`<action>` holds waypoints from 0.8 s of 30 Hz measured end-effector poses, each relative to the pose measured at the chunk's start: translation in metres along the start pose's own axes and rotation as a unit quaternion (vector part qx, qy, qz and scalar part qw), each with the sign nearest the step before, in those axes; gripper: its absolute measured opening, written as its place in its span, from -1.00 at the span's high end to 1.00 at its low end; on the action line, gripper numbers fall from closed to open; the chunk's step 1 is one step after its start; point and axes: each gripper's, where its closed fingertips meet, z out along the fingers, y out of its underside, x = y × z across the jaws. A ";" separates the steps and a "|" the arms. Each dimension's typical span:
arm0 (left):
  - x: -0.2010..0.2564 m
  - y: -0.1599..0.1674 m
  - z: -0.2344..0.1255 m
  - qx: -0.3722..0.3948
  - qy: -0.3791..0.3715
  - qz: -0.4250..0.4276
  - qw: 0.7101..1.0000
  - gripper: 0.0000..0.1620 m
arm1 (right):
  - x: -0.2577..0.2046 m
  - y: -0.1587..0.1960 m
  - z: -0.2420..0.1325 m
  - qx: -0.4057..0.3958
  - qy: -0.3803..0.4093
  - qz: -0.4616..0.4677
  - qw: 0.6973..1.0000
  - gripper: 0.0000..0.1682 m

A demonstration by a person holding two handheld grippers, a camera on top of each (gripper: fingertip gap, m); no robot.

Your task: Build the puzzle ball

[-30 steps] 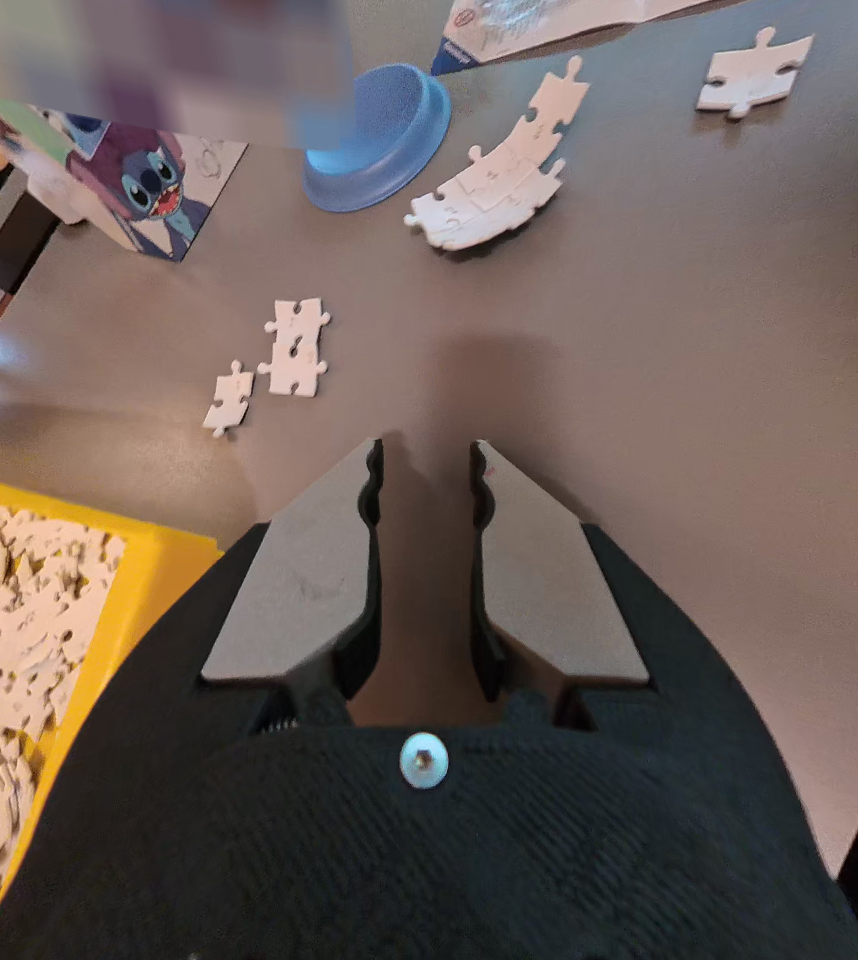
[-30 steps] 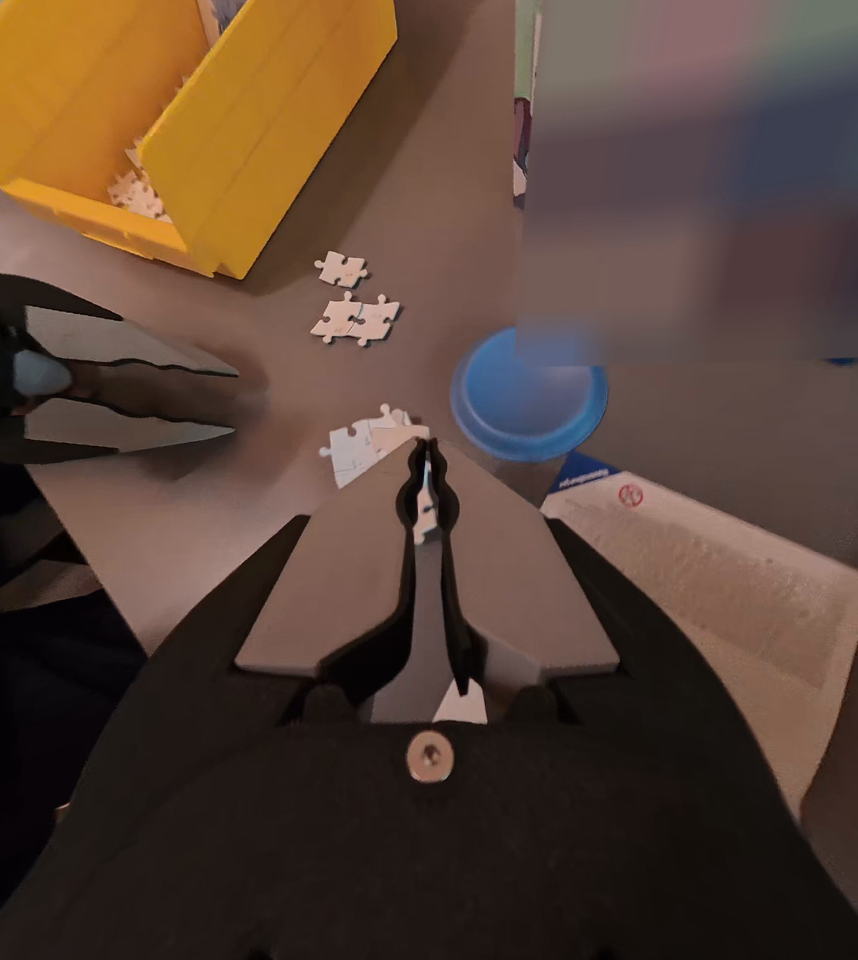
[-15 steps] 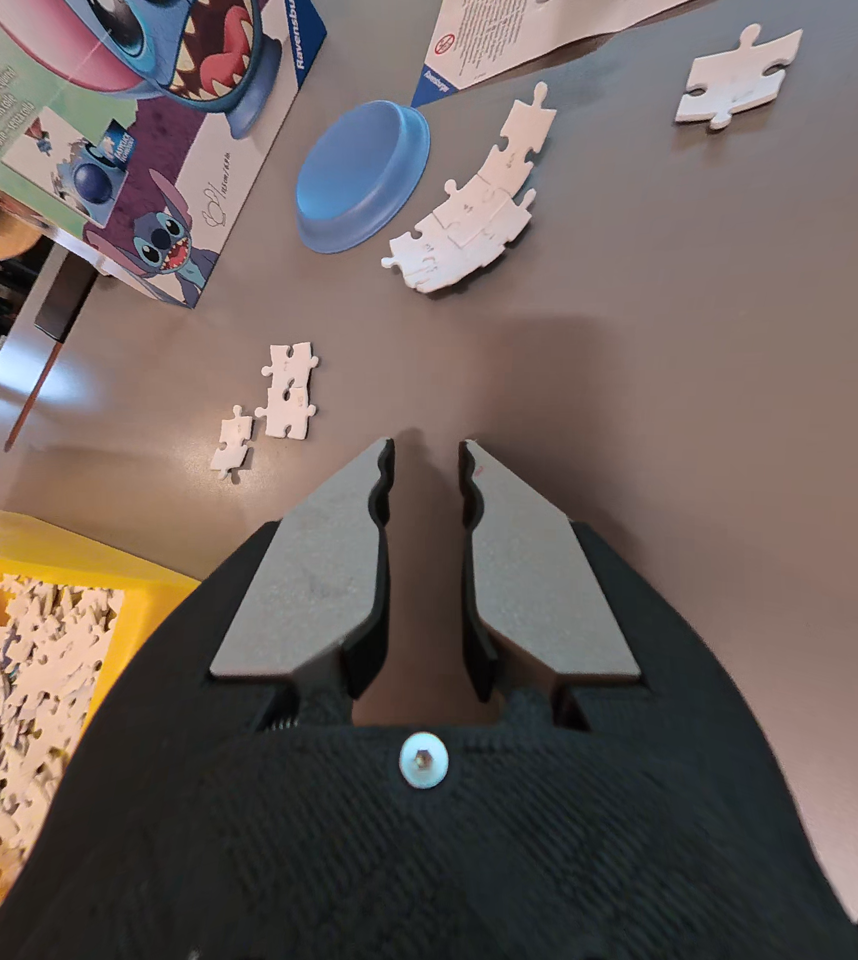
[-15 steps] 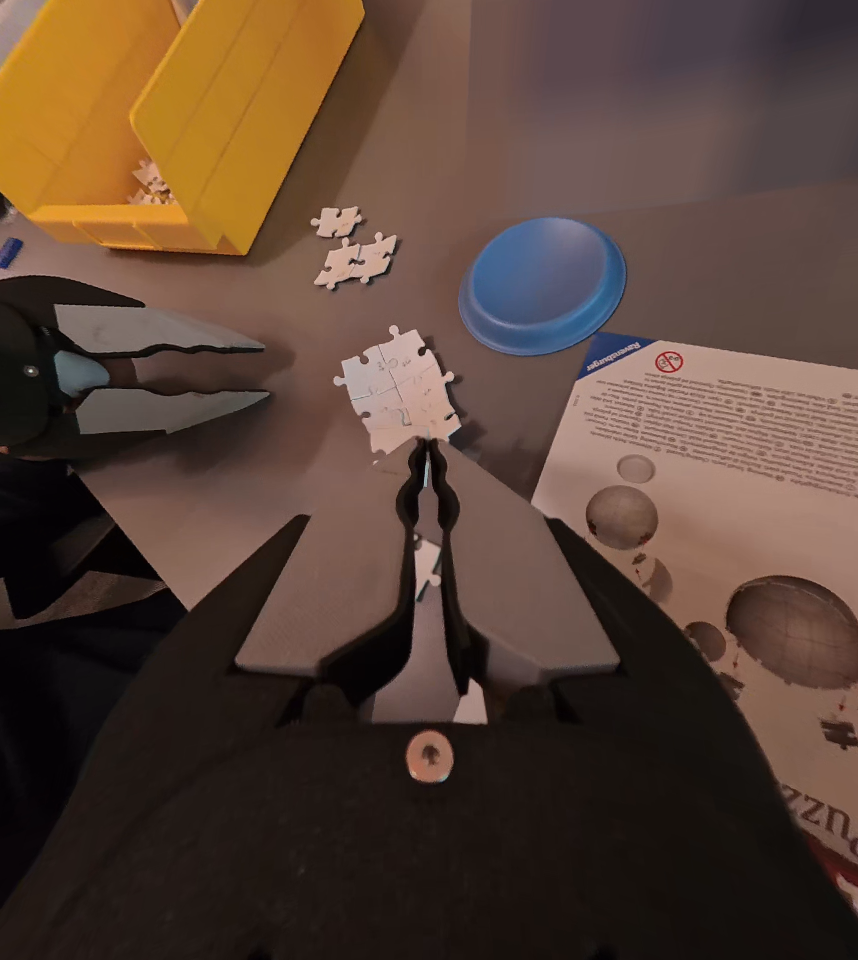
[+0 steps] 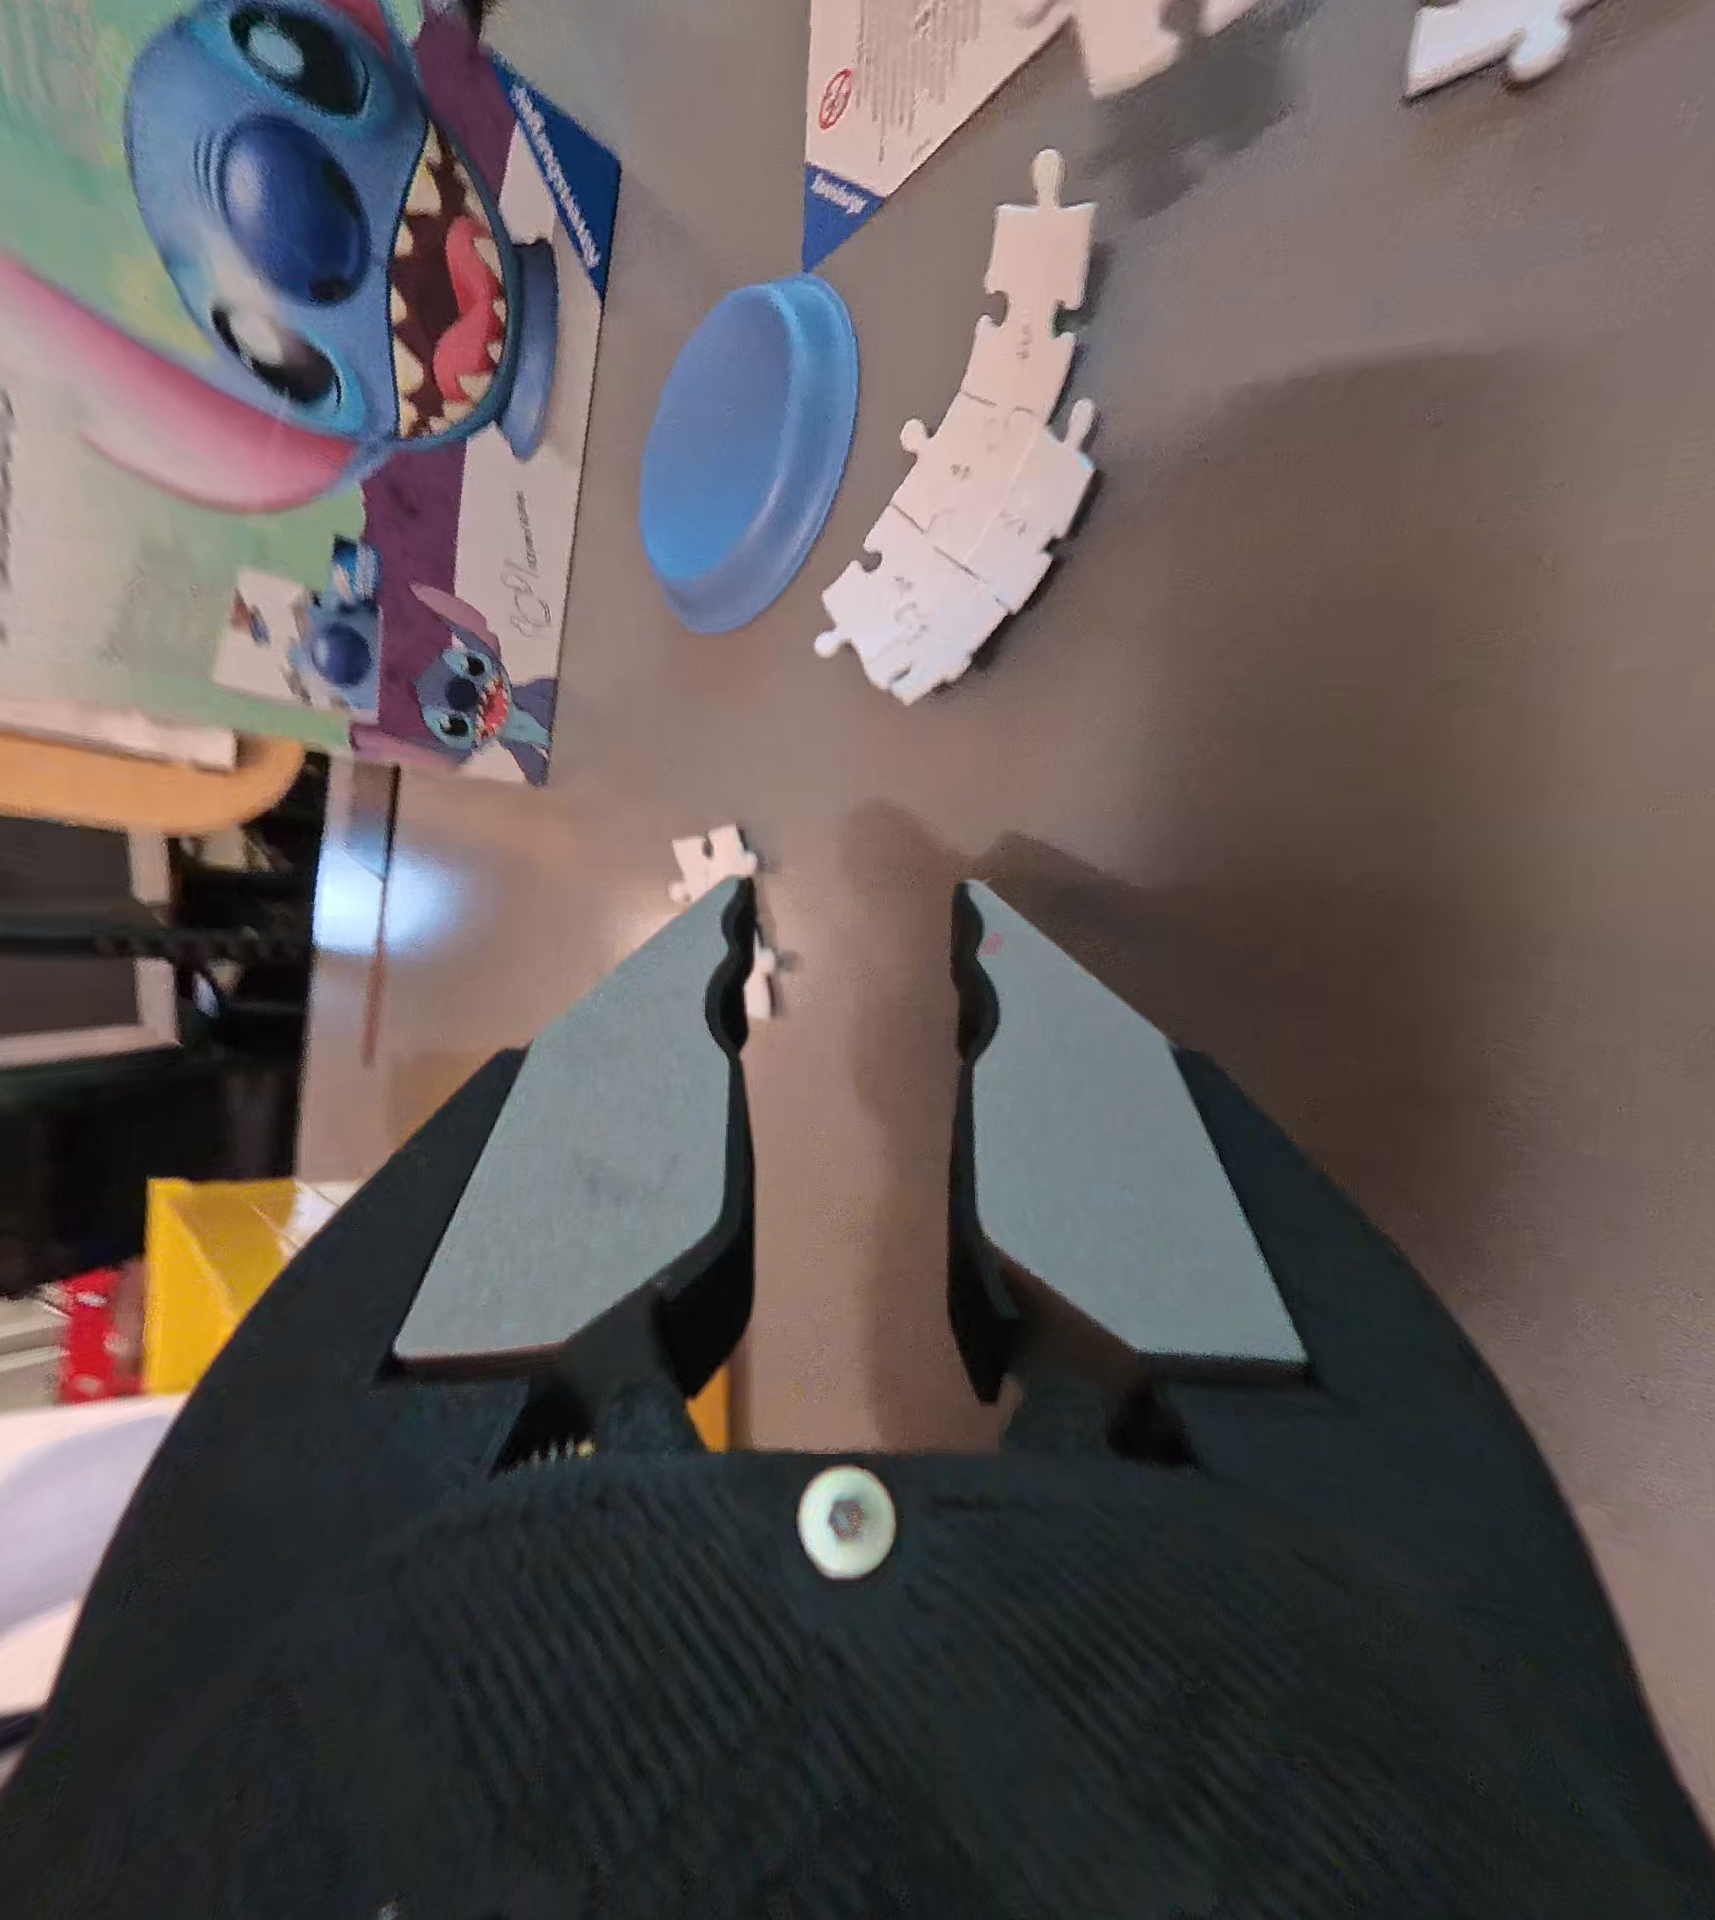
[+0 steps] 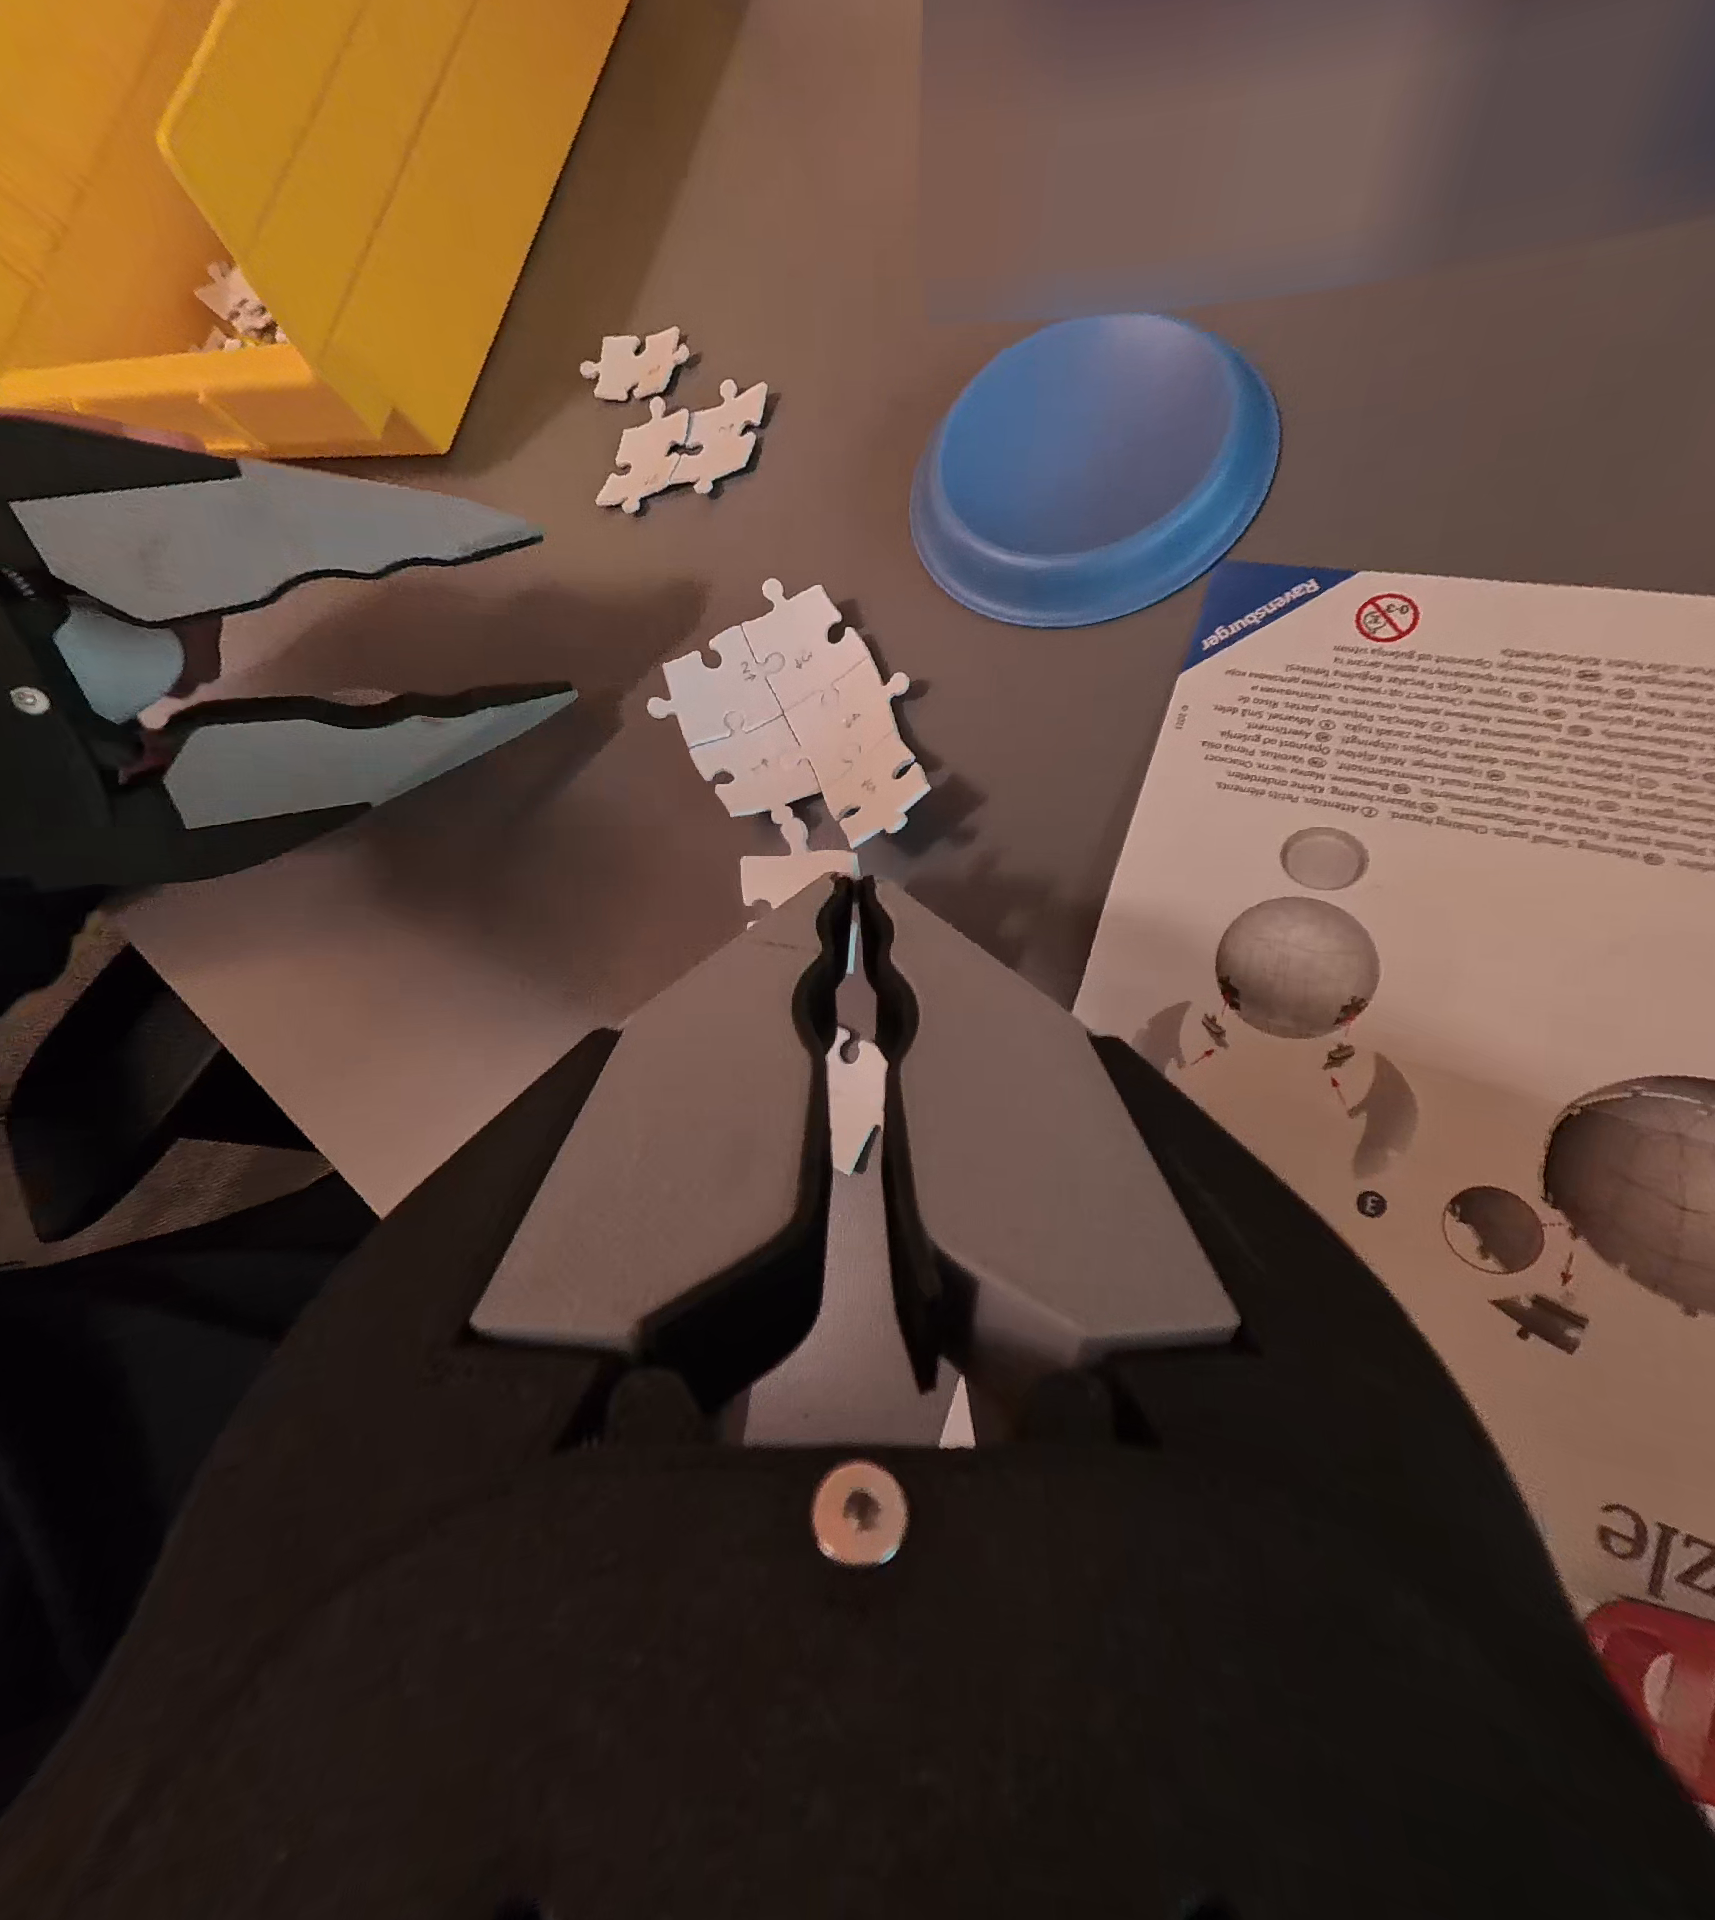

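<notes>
- Looking left first, I see the bin (image 6: 240, 208) at the far left, well apart from the work.
- My left gripper (image 6: 552, 613) points in from the left, its jaws apart and holding nothing; its tips lie near the left edge of the panel (image 6: 796, 717).
- Just beyond those tips sit three loose pieces (image 6: 676, 426), two of them joined.
- The panel, a curved block of joined pieces, lies dead ahead of my right gripper (image 6: 855, 885), with its long axis running away from me.
- My right gripper is clamped on a piece (image 6: 855, 1101), tips just beside the panel's near edge, so I judge this hand the nearer one for the join.
- The base (image 6: 1097, 468) lies to the right beyond the panel, and the sheet (image 6: 1455, 831) farther right.
</notes>
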 end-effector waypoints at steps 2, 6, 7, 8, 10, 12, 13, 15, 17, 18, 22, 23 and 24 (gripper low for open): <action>-0.003 -0.006 0.006 0.003 -0.013 0.057 0.998 0.58 | 0.001 0.002 0.001 -0.003 -0.001 0.005 1.000 1.00; -0.004 -0.012 0.018 0.010 -0.030 0.130 0.991 0.57 | 0.006 0.006 0.002 -0.006 -0.005 0.019 1.000 1.00; -0.003 -0.013 0.020 0.012 -0.034 0.144 0.989 0.58 | 0.006 0.007 0.002 -0.007 -0.009 0.025 1.000 1.00; -0.004 -0.014 0.021 0.014 -0.042 0.159 0.986 0.58 | 0.007 0.008 0.002 -0.007 -0.013 0.030 0.999 1.00; -0.005 -0.016 0.024 0.020 -0.059 0.194 0.979 0.61 | 0.009 0.009 0.002 -0.007 -0.018 0.038 0.999 1.00; -0.006 -0.017 0.026 0.023 -0.076 0.223 0.972 0.63 | 0.011 0.009 0.002 -0.006 -0.019 0.041 0.999 1.00; -0.007 -0.016 0.028 0.020 -0.082 0.235 0.968 0.64 | 0.012 0.009 0.002 -0.005 -0.018 0.042 0.999 1.00; -0.008 -0.014 0.034 0.009 -0.093 0.255 0.962 0.66 | 0.012 0.009 0.002 -0.005 -0.017 0.043 0.999 1.00; -0.008 -0.015 0.038 0.005 -0.099 0.275 0.956 0.75 | 0.012 0.010 0.003 -0.006 -0.017 0.043 0.999 1.00; -0.007 -0.016 0.040 0.005 -0.102 0.282 0.954 0.77 | 0.012 0.010 0.003 -0.006 -0.017 0.042 0.999 1.00; -0.003 -0.025 0.036 0.014 -0.116 0.307 0.944 0.89 | 0.014 0.011 0.004 -0.008 -0.016 0.045 0.999 1.00; -0.003 -0.027 0.034 0.016 -0.124 0.314 0.941 0.92 | 0.015 0.011 0.005 -0.008 -0.017 0.046 0.999 1.00; -0.002 -0.029 0.032 0.017 -0.130 0.319 0.939 0.91 | 0.015 0.011 0.005 -0.009 -0.017 0.048 0.999 1.00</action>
